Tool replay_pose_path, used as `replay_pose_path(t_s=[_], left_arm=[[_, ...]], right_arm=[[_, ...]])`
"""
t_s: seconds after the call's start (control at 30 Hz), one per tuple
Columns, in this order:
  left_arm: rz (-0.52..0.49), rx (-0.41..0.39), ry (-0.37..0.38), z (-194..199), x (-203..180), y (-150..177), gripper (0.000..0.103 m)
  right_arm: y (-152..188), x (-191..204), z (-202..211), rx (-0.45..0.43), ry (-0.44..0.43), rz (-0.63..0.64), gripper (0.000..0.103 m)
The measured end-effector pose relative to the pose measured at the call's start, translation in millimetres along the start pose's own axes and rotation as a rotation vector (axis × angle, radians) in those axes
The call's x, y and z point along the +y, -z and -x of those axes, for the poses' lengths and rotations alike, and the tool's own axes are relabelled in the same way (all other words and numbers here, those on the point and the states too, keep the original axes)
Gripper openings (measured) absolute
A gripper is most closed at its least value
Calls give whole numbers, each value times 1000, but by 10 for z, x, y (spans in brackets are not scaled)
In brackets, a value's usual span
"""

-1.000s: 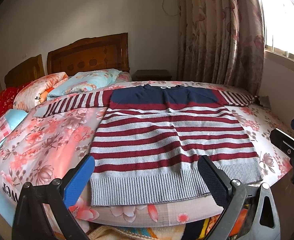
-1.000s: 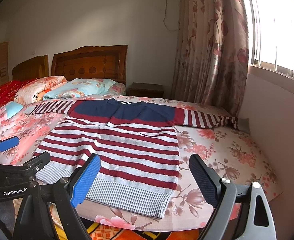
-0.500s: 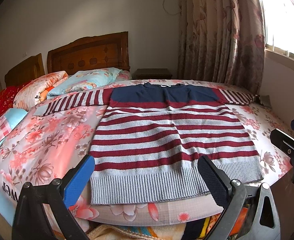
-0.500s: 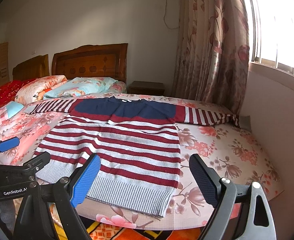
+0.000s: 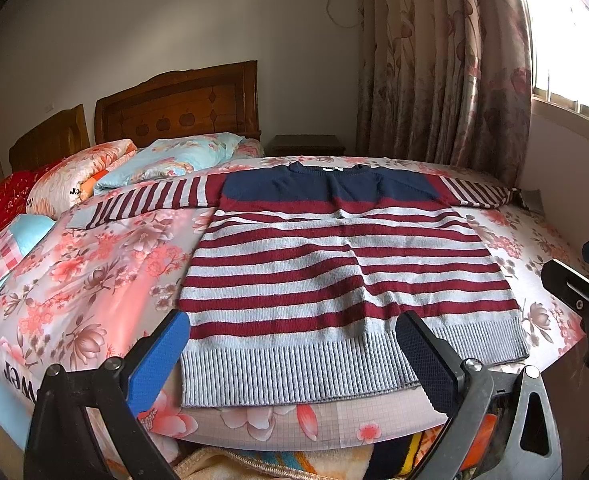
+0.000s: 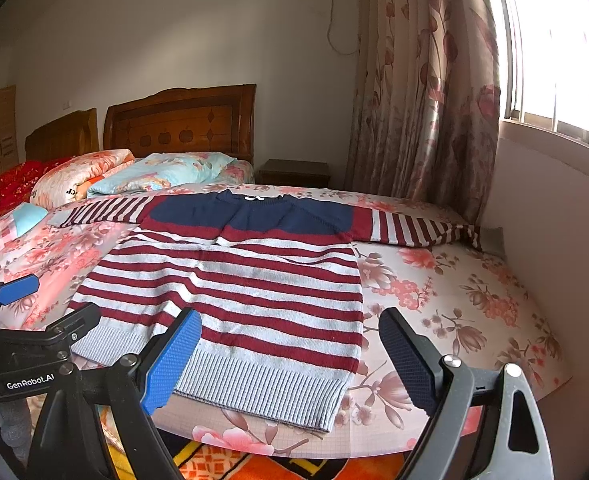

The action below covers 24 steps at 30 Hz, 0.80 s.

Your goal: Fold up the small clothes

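A red and grey striped sweater (image 5: pixel 334 276) with a navy yoke lies flat on the bed, both sleeves spread out sideways; it also shows in the right wrist view (image 6: pixel 238 292). Its ribbed grey hem (image 5: pixel 294 372) faces me at the bed's near edge. My left gripper (image 5: pixel 292 344) is open and empty, hovering over the hem's middle. My right gripper (image 6: pixel 290 344) is open and empty over the hem's right corner (image 6: pixel 326 404). Each gripper shows at the edge of the other's view.
The bed (image 5: pixel 94 280) has a pink floral sheet. Pillows (image 5: pixel 174 160) and folded quilts (image 5: pixel 74 176) lie by the wooden headboard (image 5: pixel 178 108). A nightstand (image 5: pixel 306 146), floral curtain (image 5: pixel 442 68) and window wall (image 6: pixel 554 216) stand on the right.
Both grippers have crept slightly forward and lower toward the sweater's hem. The sweater has not moved. Both stay open.
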State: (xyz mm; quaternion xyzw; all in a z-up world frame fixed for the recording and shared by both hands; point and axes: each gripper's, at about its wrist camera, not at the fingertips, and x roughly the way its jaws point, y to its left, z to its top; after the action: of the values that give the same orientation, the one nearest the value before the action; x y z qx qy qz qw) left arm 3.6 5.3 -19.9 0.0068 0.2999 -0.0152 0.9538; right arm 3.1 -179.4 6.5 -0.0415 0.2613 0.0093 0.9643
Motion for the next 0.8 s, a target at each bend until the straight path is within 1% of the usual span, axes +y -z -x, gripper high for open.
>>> replay_pose_path(t_s=[0.2,0.5,0.67,0.8], left_arm=[[0,7,-3,-22,12,5,103],[24,50,-30,-192,123,-5,103],[25,71,-43,-332,164,-82,103],[15,100,-58,-479,172,-159,103]], right_arm=[[16,-3,-16,4,-2,-1,92],[123,-86,-208,63,-18,-39,92],[88,-217,-322,70,-8,-82,92],[44,-384,-480,97,5,-136,92]])
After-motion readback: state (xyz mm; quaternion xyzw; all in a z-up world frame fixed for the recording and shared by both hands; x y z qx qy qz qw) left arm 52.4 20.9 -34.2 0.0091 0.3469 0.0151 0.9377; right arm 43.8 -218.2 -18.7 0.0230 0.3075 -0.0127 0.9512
